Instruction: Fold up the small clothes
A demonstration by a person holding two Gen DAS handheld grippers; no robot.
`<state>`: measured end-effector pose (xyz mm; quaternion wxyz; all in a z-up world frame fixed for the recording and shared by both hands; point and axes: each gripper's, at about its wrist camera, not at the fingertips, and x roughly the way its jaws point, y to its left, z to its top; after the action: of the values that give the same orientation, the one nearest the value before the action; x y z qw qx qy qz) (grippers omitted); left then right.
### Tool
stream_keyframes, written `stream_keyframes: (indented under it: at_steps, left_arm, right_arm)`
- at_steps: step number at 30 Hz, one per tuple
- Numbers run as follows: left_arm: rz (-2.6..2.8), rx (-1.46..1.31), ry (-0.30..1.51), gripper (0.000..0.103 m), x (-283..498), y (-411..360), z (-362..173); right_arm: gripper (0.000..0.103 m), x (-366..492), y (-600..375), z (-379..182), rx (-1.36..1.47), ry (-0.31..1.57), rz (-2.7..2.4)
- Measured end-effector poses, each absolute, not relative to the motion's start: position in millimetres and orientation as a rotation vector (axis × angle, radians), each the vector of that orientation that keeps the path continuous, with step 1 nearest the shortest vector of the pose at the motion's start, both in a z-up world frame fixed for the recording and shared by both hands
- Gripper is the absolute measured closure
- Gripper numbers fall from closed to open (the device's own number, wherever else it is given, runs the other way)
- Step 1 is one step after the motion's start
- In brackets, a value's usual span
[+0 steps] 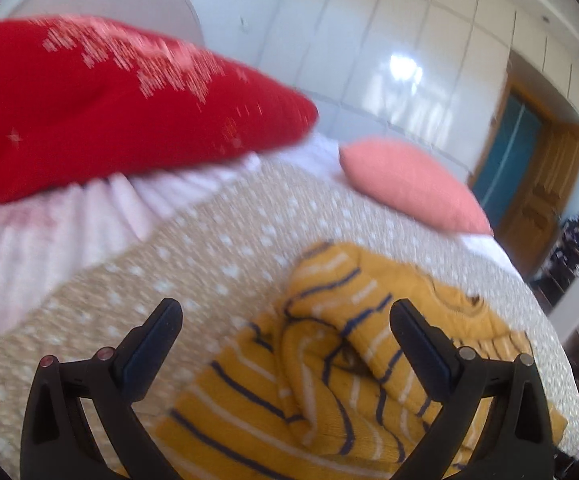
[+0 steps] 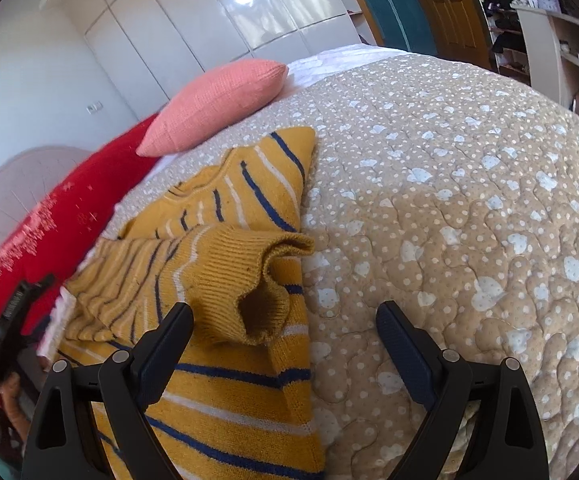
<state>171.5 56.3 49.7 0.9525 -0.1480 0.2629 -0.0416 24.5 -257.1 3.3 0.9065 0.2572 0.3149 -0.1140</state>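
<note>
A small mustard-yellow sweater (image 1: 329,360) with navy and white stripes lies partly folded on the bed. In the right wrist view the sweater (image 2: 225,360) has one sleeve folded across its body, and the ribbed cuff (image 2: 249,292) lies open just in front of my fingers. My left gripper (image 1: 285,316) is open and empty, just above the bunched sleeve folds. My right gripper (image 2: 285,322) is open and empty, with its left finger (image 2: 169,344) over the sweater body and its right finger over the quilt.
The bed has a beige quilt (image 2: 449,200) with white dots and hearts. A red pillow (image 1: 109,108) and a pink cushion (image 1: 409,184) lie at its head. White wardrobes (image 2: 209,20), a wooden door (image 1: 537,184) and cluttered shelves (image 2: 529,20) stand beyond. The left gripper's body (image 2: 5,328) shows at the left edge.
</note>
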Motion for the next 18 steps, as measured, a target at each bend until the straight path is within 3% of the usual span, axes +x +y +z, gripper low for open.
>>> stream_keyframes:
  at_steps: [2,6,18]
  left_arm:
    - [-0.062,-0.284,0.485,0.000,161.3,58.6,61.1]
    - [-0.066,-0.146,0.398,0.000,143.6,51.1,91.7]
    - [-0.146,-0.196,0.441,0.000,132.7,66.3,95.7]
  right_arm:
    - [0.001,35.6,-249.0,4.6,0.454,0.720,-0.255]
    - [0.000,59.4,-225.7,2.8,0.261,0.861,-0.342]
    - [0.002,31.2,-210.1,28.8,0.387,0.845,-0.389]
